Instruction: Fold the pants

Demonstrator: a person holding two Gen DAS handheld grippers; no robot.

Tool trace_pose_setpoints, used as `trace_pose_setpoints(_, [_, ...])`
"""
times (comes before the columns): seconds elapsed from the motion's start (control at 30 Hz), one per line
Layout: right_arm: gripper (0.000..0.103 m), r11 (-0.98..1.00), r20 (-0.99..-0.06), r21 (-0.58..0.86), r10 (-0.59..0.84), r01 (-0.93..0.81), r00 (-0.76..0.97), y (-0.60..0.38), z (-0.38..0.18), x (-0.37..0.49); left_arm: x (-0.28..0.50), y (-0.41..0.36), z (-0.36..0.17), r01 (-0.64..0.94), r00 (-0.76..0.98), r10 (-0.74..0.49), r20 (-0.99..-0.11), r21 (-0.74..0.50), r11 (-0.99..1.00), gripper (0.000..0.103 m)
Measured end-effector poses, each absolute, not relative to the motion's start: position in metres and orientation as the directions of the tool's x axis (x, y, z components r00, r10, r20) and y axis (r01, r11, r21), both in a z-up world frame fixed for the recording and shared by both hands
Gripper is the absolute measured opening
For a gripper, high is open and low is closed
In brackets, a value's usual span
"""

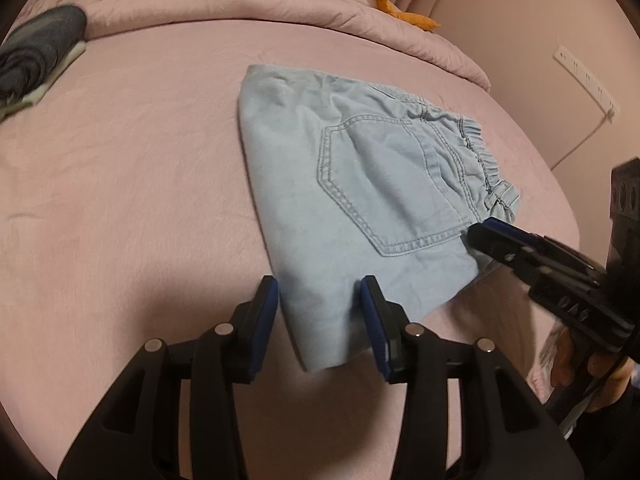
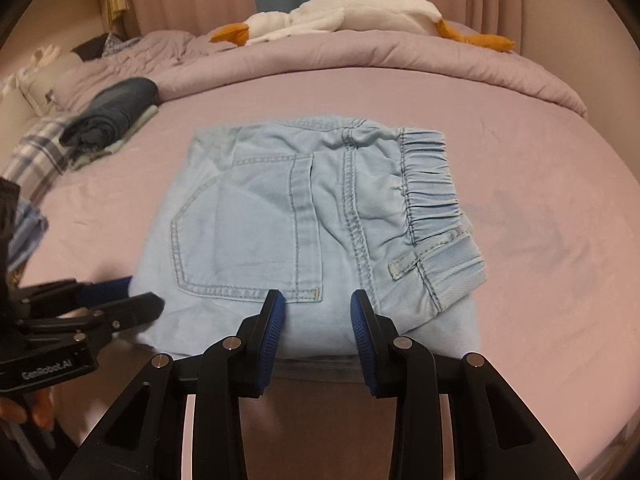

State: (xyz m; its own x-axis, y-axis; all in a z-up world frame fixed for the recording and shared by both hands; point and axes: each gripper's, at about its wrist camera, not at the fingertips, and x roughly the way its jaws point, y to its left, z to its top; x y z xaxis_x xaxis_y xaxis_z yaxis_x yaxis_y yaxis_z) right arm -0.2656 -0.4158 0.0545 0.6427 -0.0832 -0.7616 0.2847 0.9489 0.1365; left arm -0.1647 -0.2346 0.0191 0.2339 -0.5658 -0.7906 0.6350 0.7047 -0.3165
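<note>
Light blue denim pants (image 1: 360, 200) lie folded into a compact stack on the pink bed sheet (image 1: 120, 200), back pocket up and elastic waistband to the right. They also show in the right wrist view (image 2: 304, 232). My left gripper (image 1: 320, 300) is open, its jaws either side of the stack's near left corner. It shows from the side in the right wrist view (image 2: 140, 296). My right gripper (image 2: 316, 312) is open at the stack's near edge, just below the pocket. In the left wrist view it (image 1: 480, 236) touches the stack's right edge.
A rolled lilac duvet (image 2: 360, 60) with a white plush goose (image 2: 340, 12) lies across the far side. A pile of dark folded clothes (image 2: 116, 112) sits at the far left on the sheet, with plaid fabric (image 2: 36, 152) beside it. A wall (image 1: 560, 40) stands to the right.
</note>
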Motion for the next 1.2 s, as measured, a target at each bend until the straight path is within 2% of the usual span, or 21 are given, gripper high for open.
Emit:
trace_pose_setpoints(0.07, [0.035,0.937,-0.743,0.204,-0.041,0.284,0.668,-0.425,0.06,-0.272,-0.163,-0.228,0.02,0.611,0.224,-0.578,-0.785,-0.349,0.711,0.049])
trace_pose_setpoints(0.13, [0.042,0.919,-0.723,0.268,-0.006,0.289,0.691,-0.438,0.063,-0.277,-0.162,-0.221,0.02,0.592,0.221,-0.587,-0.778,-0.371,0.715,0.049])
trace_pose_setpoints(0.17, [0.054,0.906,-0.714,0.294,-0.003,0.303,0.7,-0.446,0.066,-0.28,-0.161,-0.218,0.021,0.585,0.221,-0.59,-0.777,-0.378,0.718,0.05])
trace_pose_setpoints(0.2, [0.06,0.896,-0.709,0.309,-0.005,0.318,0.705,-0.449,0.066,-0.281,-0.161,-0.216,0.021,0.58,0.219,-0.592,-0.776,-0.384,0.719,0.05])
trace_pose_setpoints(0.37, [0.06,0.828,-0.673,0.441,0.051,0.345,0.738,-0.475,0.063,-0.29,-0.158,-0.208,0.022,0.545,0.207,-0.595,-0.777,-0.413,0.729,0.051])
trace_pose_setpoints(0.47, [0.063,0.832,-0.7,0.389,-0.012,0.396,0.714,-0.477,0.061,-0.292,-0.159,-0.207,0.025,0.546,0.212,-0.591,-0.778,-0.407,0.732,0.051])
trace_pose_setpoints(0.6, [0.063,0.83,-0.678,0.404,-0.01,0.384,0.735,-0.476,0.066,-0.296,-0.159,-0.21,0.025,0.554,0.21,-0.586,-0.783,-0.398,0.731,0.051])
trace_pose_setpoints(0.73, [0.063,0.861,-0.685,0.358,-0.022,0.362,0.728,-0.465,0.067,-0.288,-0.161,-0.211,0.026,0.565,0.203,-0.585,-0.785,-0.395,0.725,0.051])
trace_pose_setpoints(1.2, [0.063,0.814,-0.693,0.41,-0.015,0.411,0.721,-0.488,0.061,-0.298,-0.155,-0.213,0.028,0.569,0.205,-0.583,-0.786,-0.389,0.724,0.051])
